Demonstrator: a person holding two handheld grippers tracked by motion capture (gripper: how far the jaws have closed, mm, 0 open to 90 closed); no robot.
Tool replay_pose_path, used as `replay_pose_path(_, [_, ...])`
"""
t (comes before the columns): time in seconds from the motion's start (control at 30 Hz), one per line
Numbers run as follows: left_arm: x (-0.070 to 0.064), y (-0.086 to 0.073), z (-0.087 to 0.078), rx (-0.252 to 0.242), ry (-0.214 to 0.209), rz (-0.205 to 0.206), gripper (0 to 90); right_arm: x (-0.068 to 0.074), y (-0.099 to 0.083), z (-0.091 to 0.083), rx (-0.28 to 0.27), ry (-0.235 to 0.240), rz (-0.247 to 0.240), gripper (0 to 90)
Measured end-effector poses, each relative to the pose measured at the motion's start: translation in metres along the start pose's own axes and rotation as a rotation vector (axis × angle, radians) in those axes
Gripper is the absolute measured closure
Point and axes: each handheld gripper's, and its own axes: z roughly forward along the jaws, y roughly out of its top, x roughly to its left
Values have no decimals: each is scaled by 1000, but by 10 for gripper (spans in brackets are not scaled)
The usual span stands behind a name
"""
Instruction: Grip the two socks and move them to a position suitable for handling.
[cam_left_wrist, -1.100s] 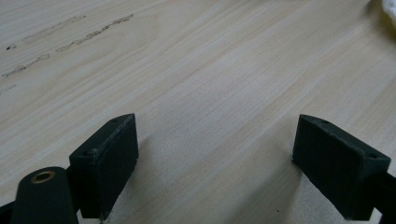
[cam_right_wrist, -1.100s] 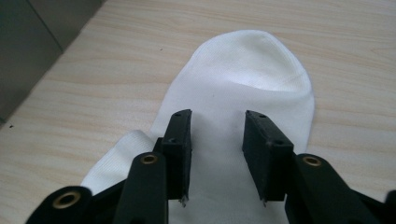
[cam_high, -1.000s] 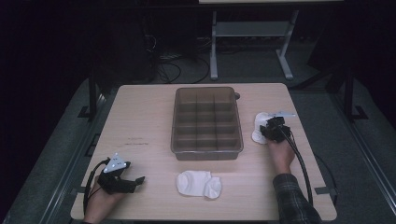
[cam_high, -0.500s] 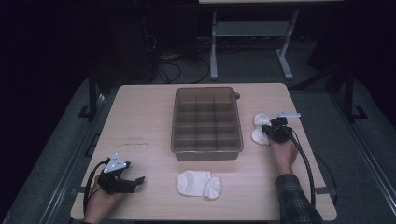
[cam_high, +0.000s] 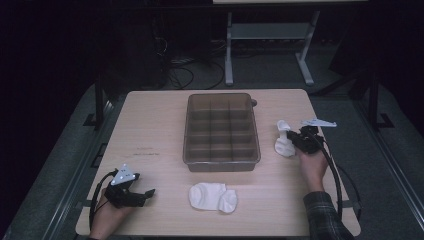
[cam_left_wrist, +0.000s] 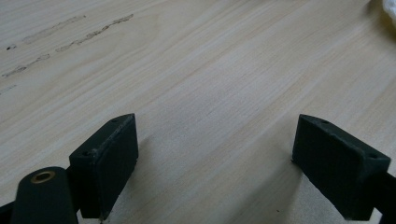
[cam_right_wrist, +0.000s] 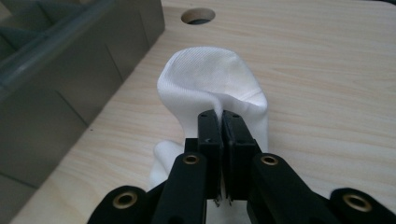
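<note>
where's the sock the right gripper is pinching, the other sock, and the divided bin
pinched sock (cam_right_wrist: 210, 74), right gripper view, raised fold above the fingers
other sock (cam_high: 212, 196), high view, middle of the bundle
divided bin (cam_high: 220, 159), high view, near wall

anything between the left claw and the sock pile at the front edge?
Nothing: bare table between the left claw and the sock pile, seen in the high view.

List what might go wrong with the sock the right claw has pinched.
1. The right claw grips only a thin fold of the white sock, so it may slip free when lifted.
2. The sock's loose end could snag the divided bin's rim.
</note>
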Motion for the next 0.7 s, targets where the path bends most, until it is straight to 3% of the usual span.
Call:
replay_pose_path(0.33, [0, 0, 0, 0, 0, -1, 137, 6, 7, -25, -61, 85, 0, 867])
replay_pose_path(0.7, [0, 0, 0, 0, 0, 0, 137, 14, 7, -46, -84, 127, -35, 866])
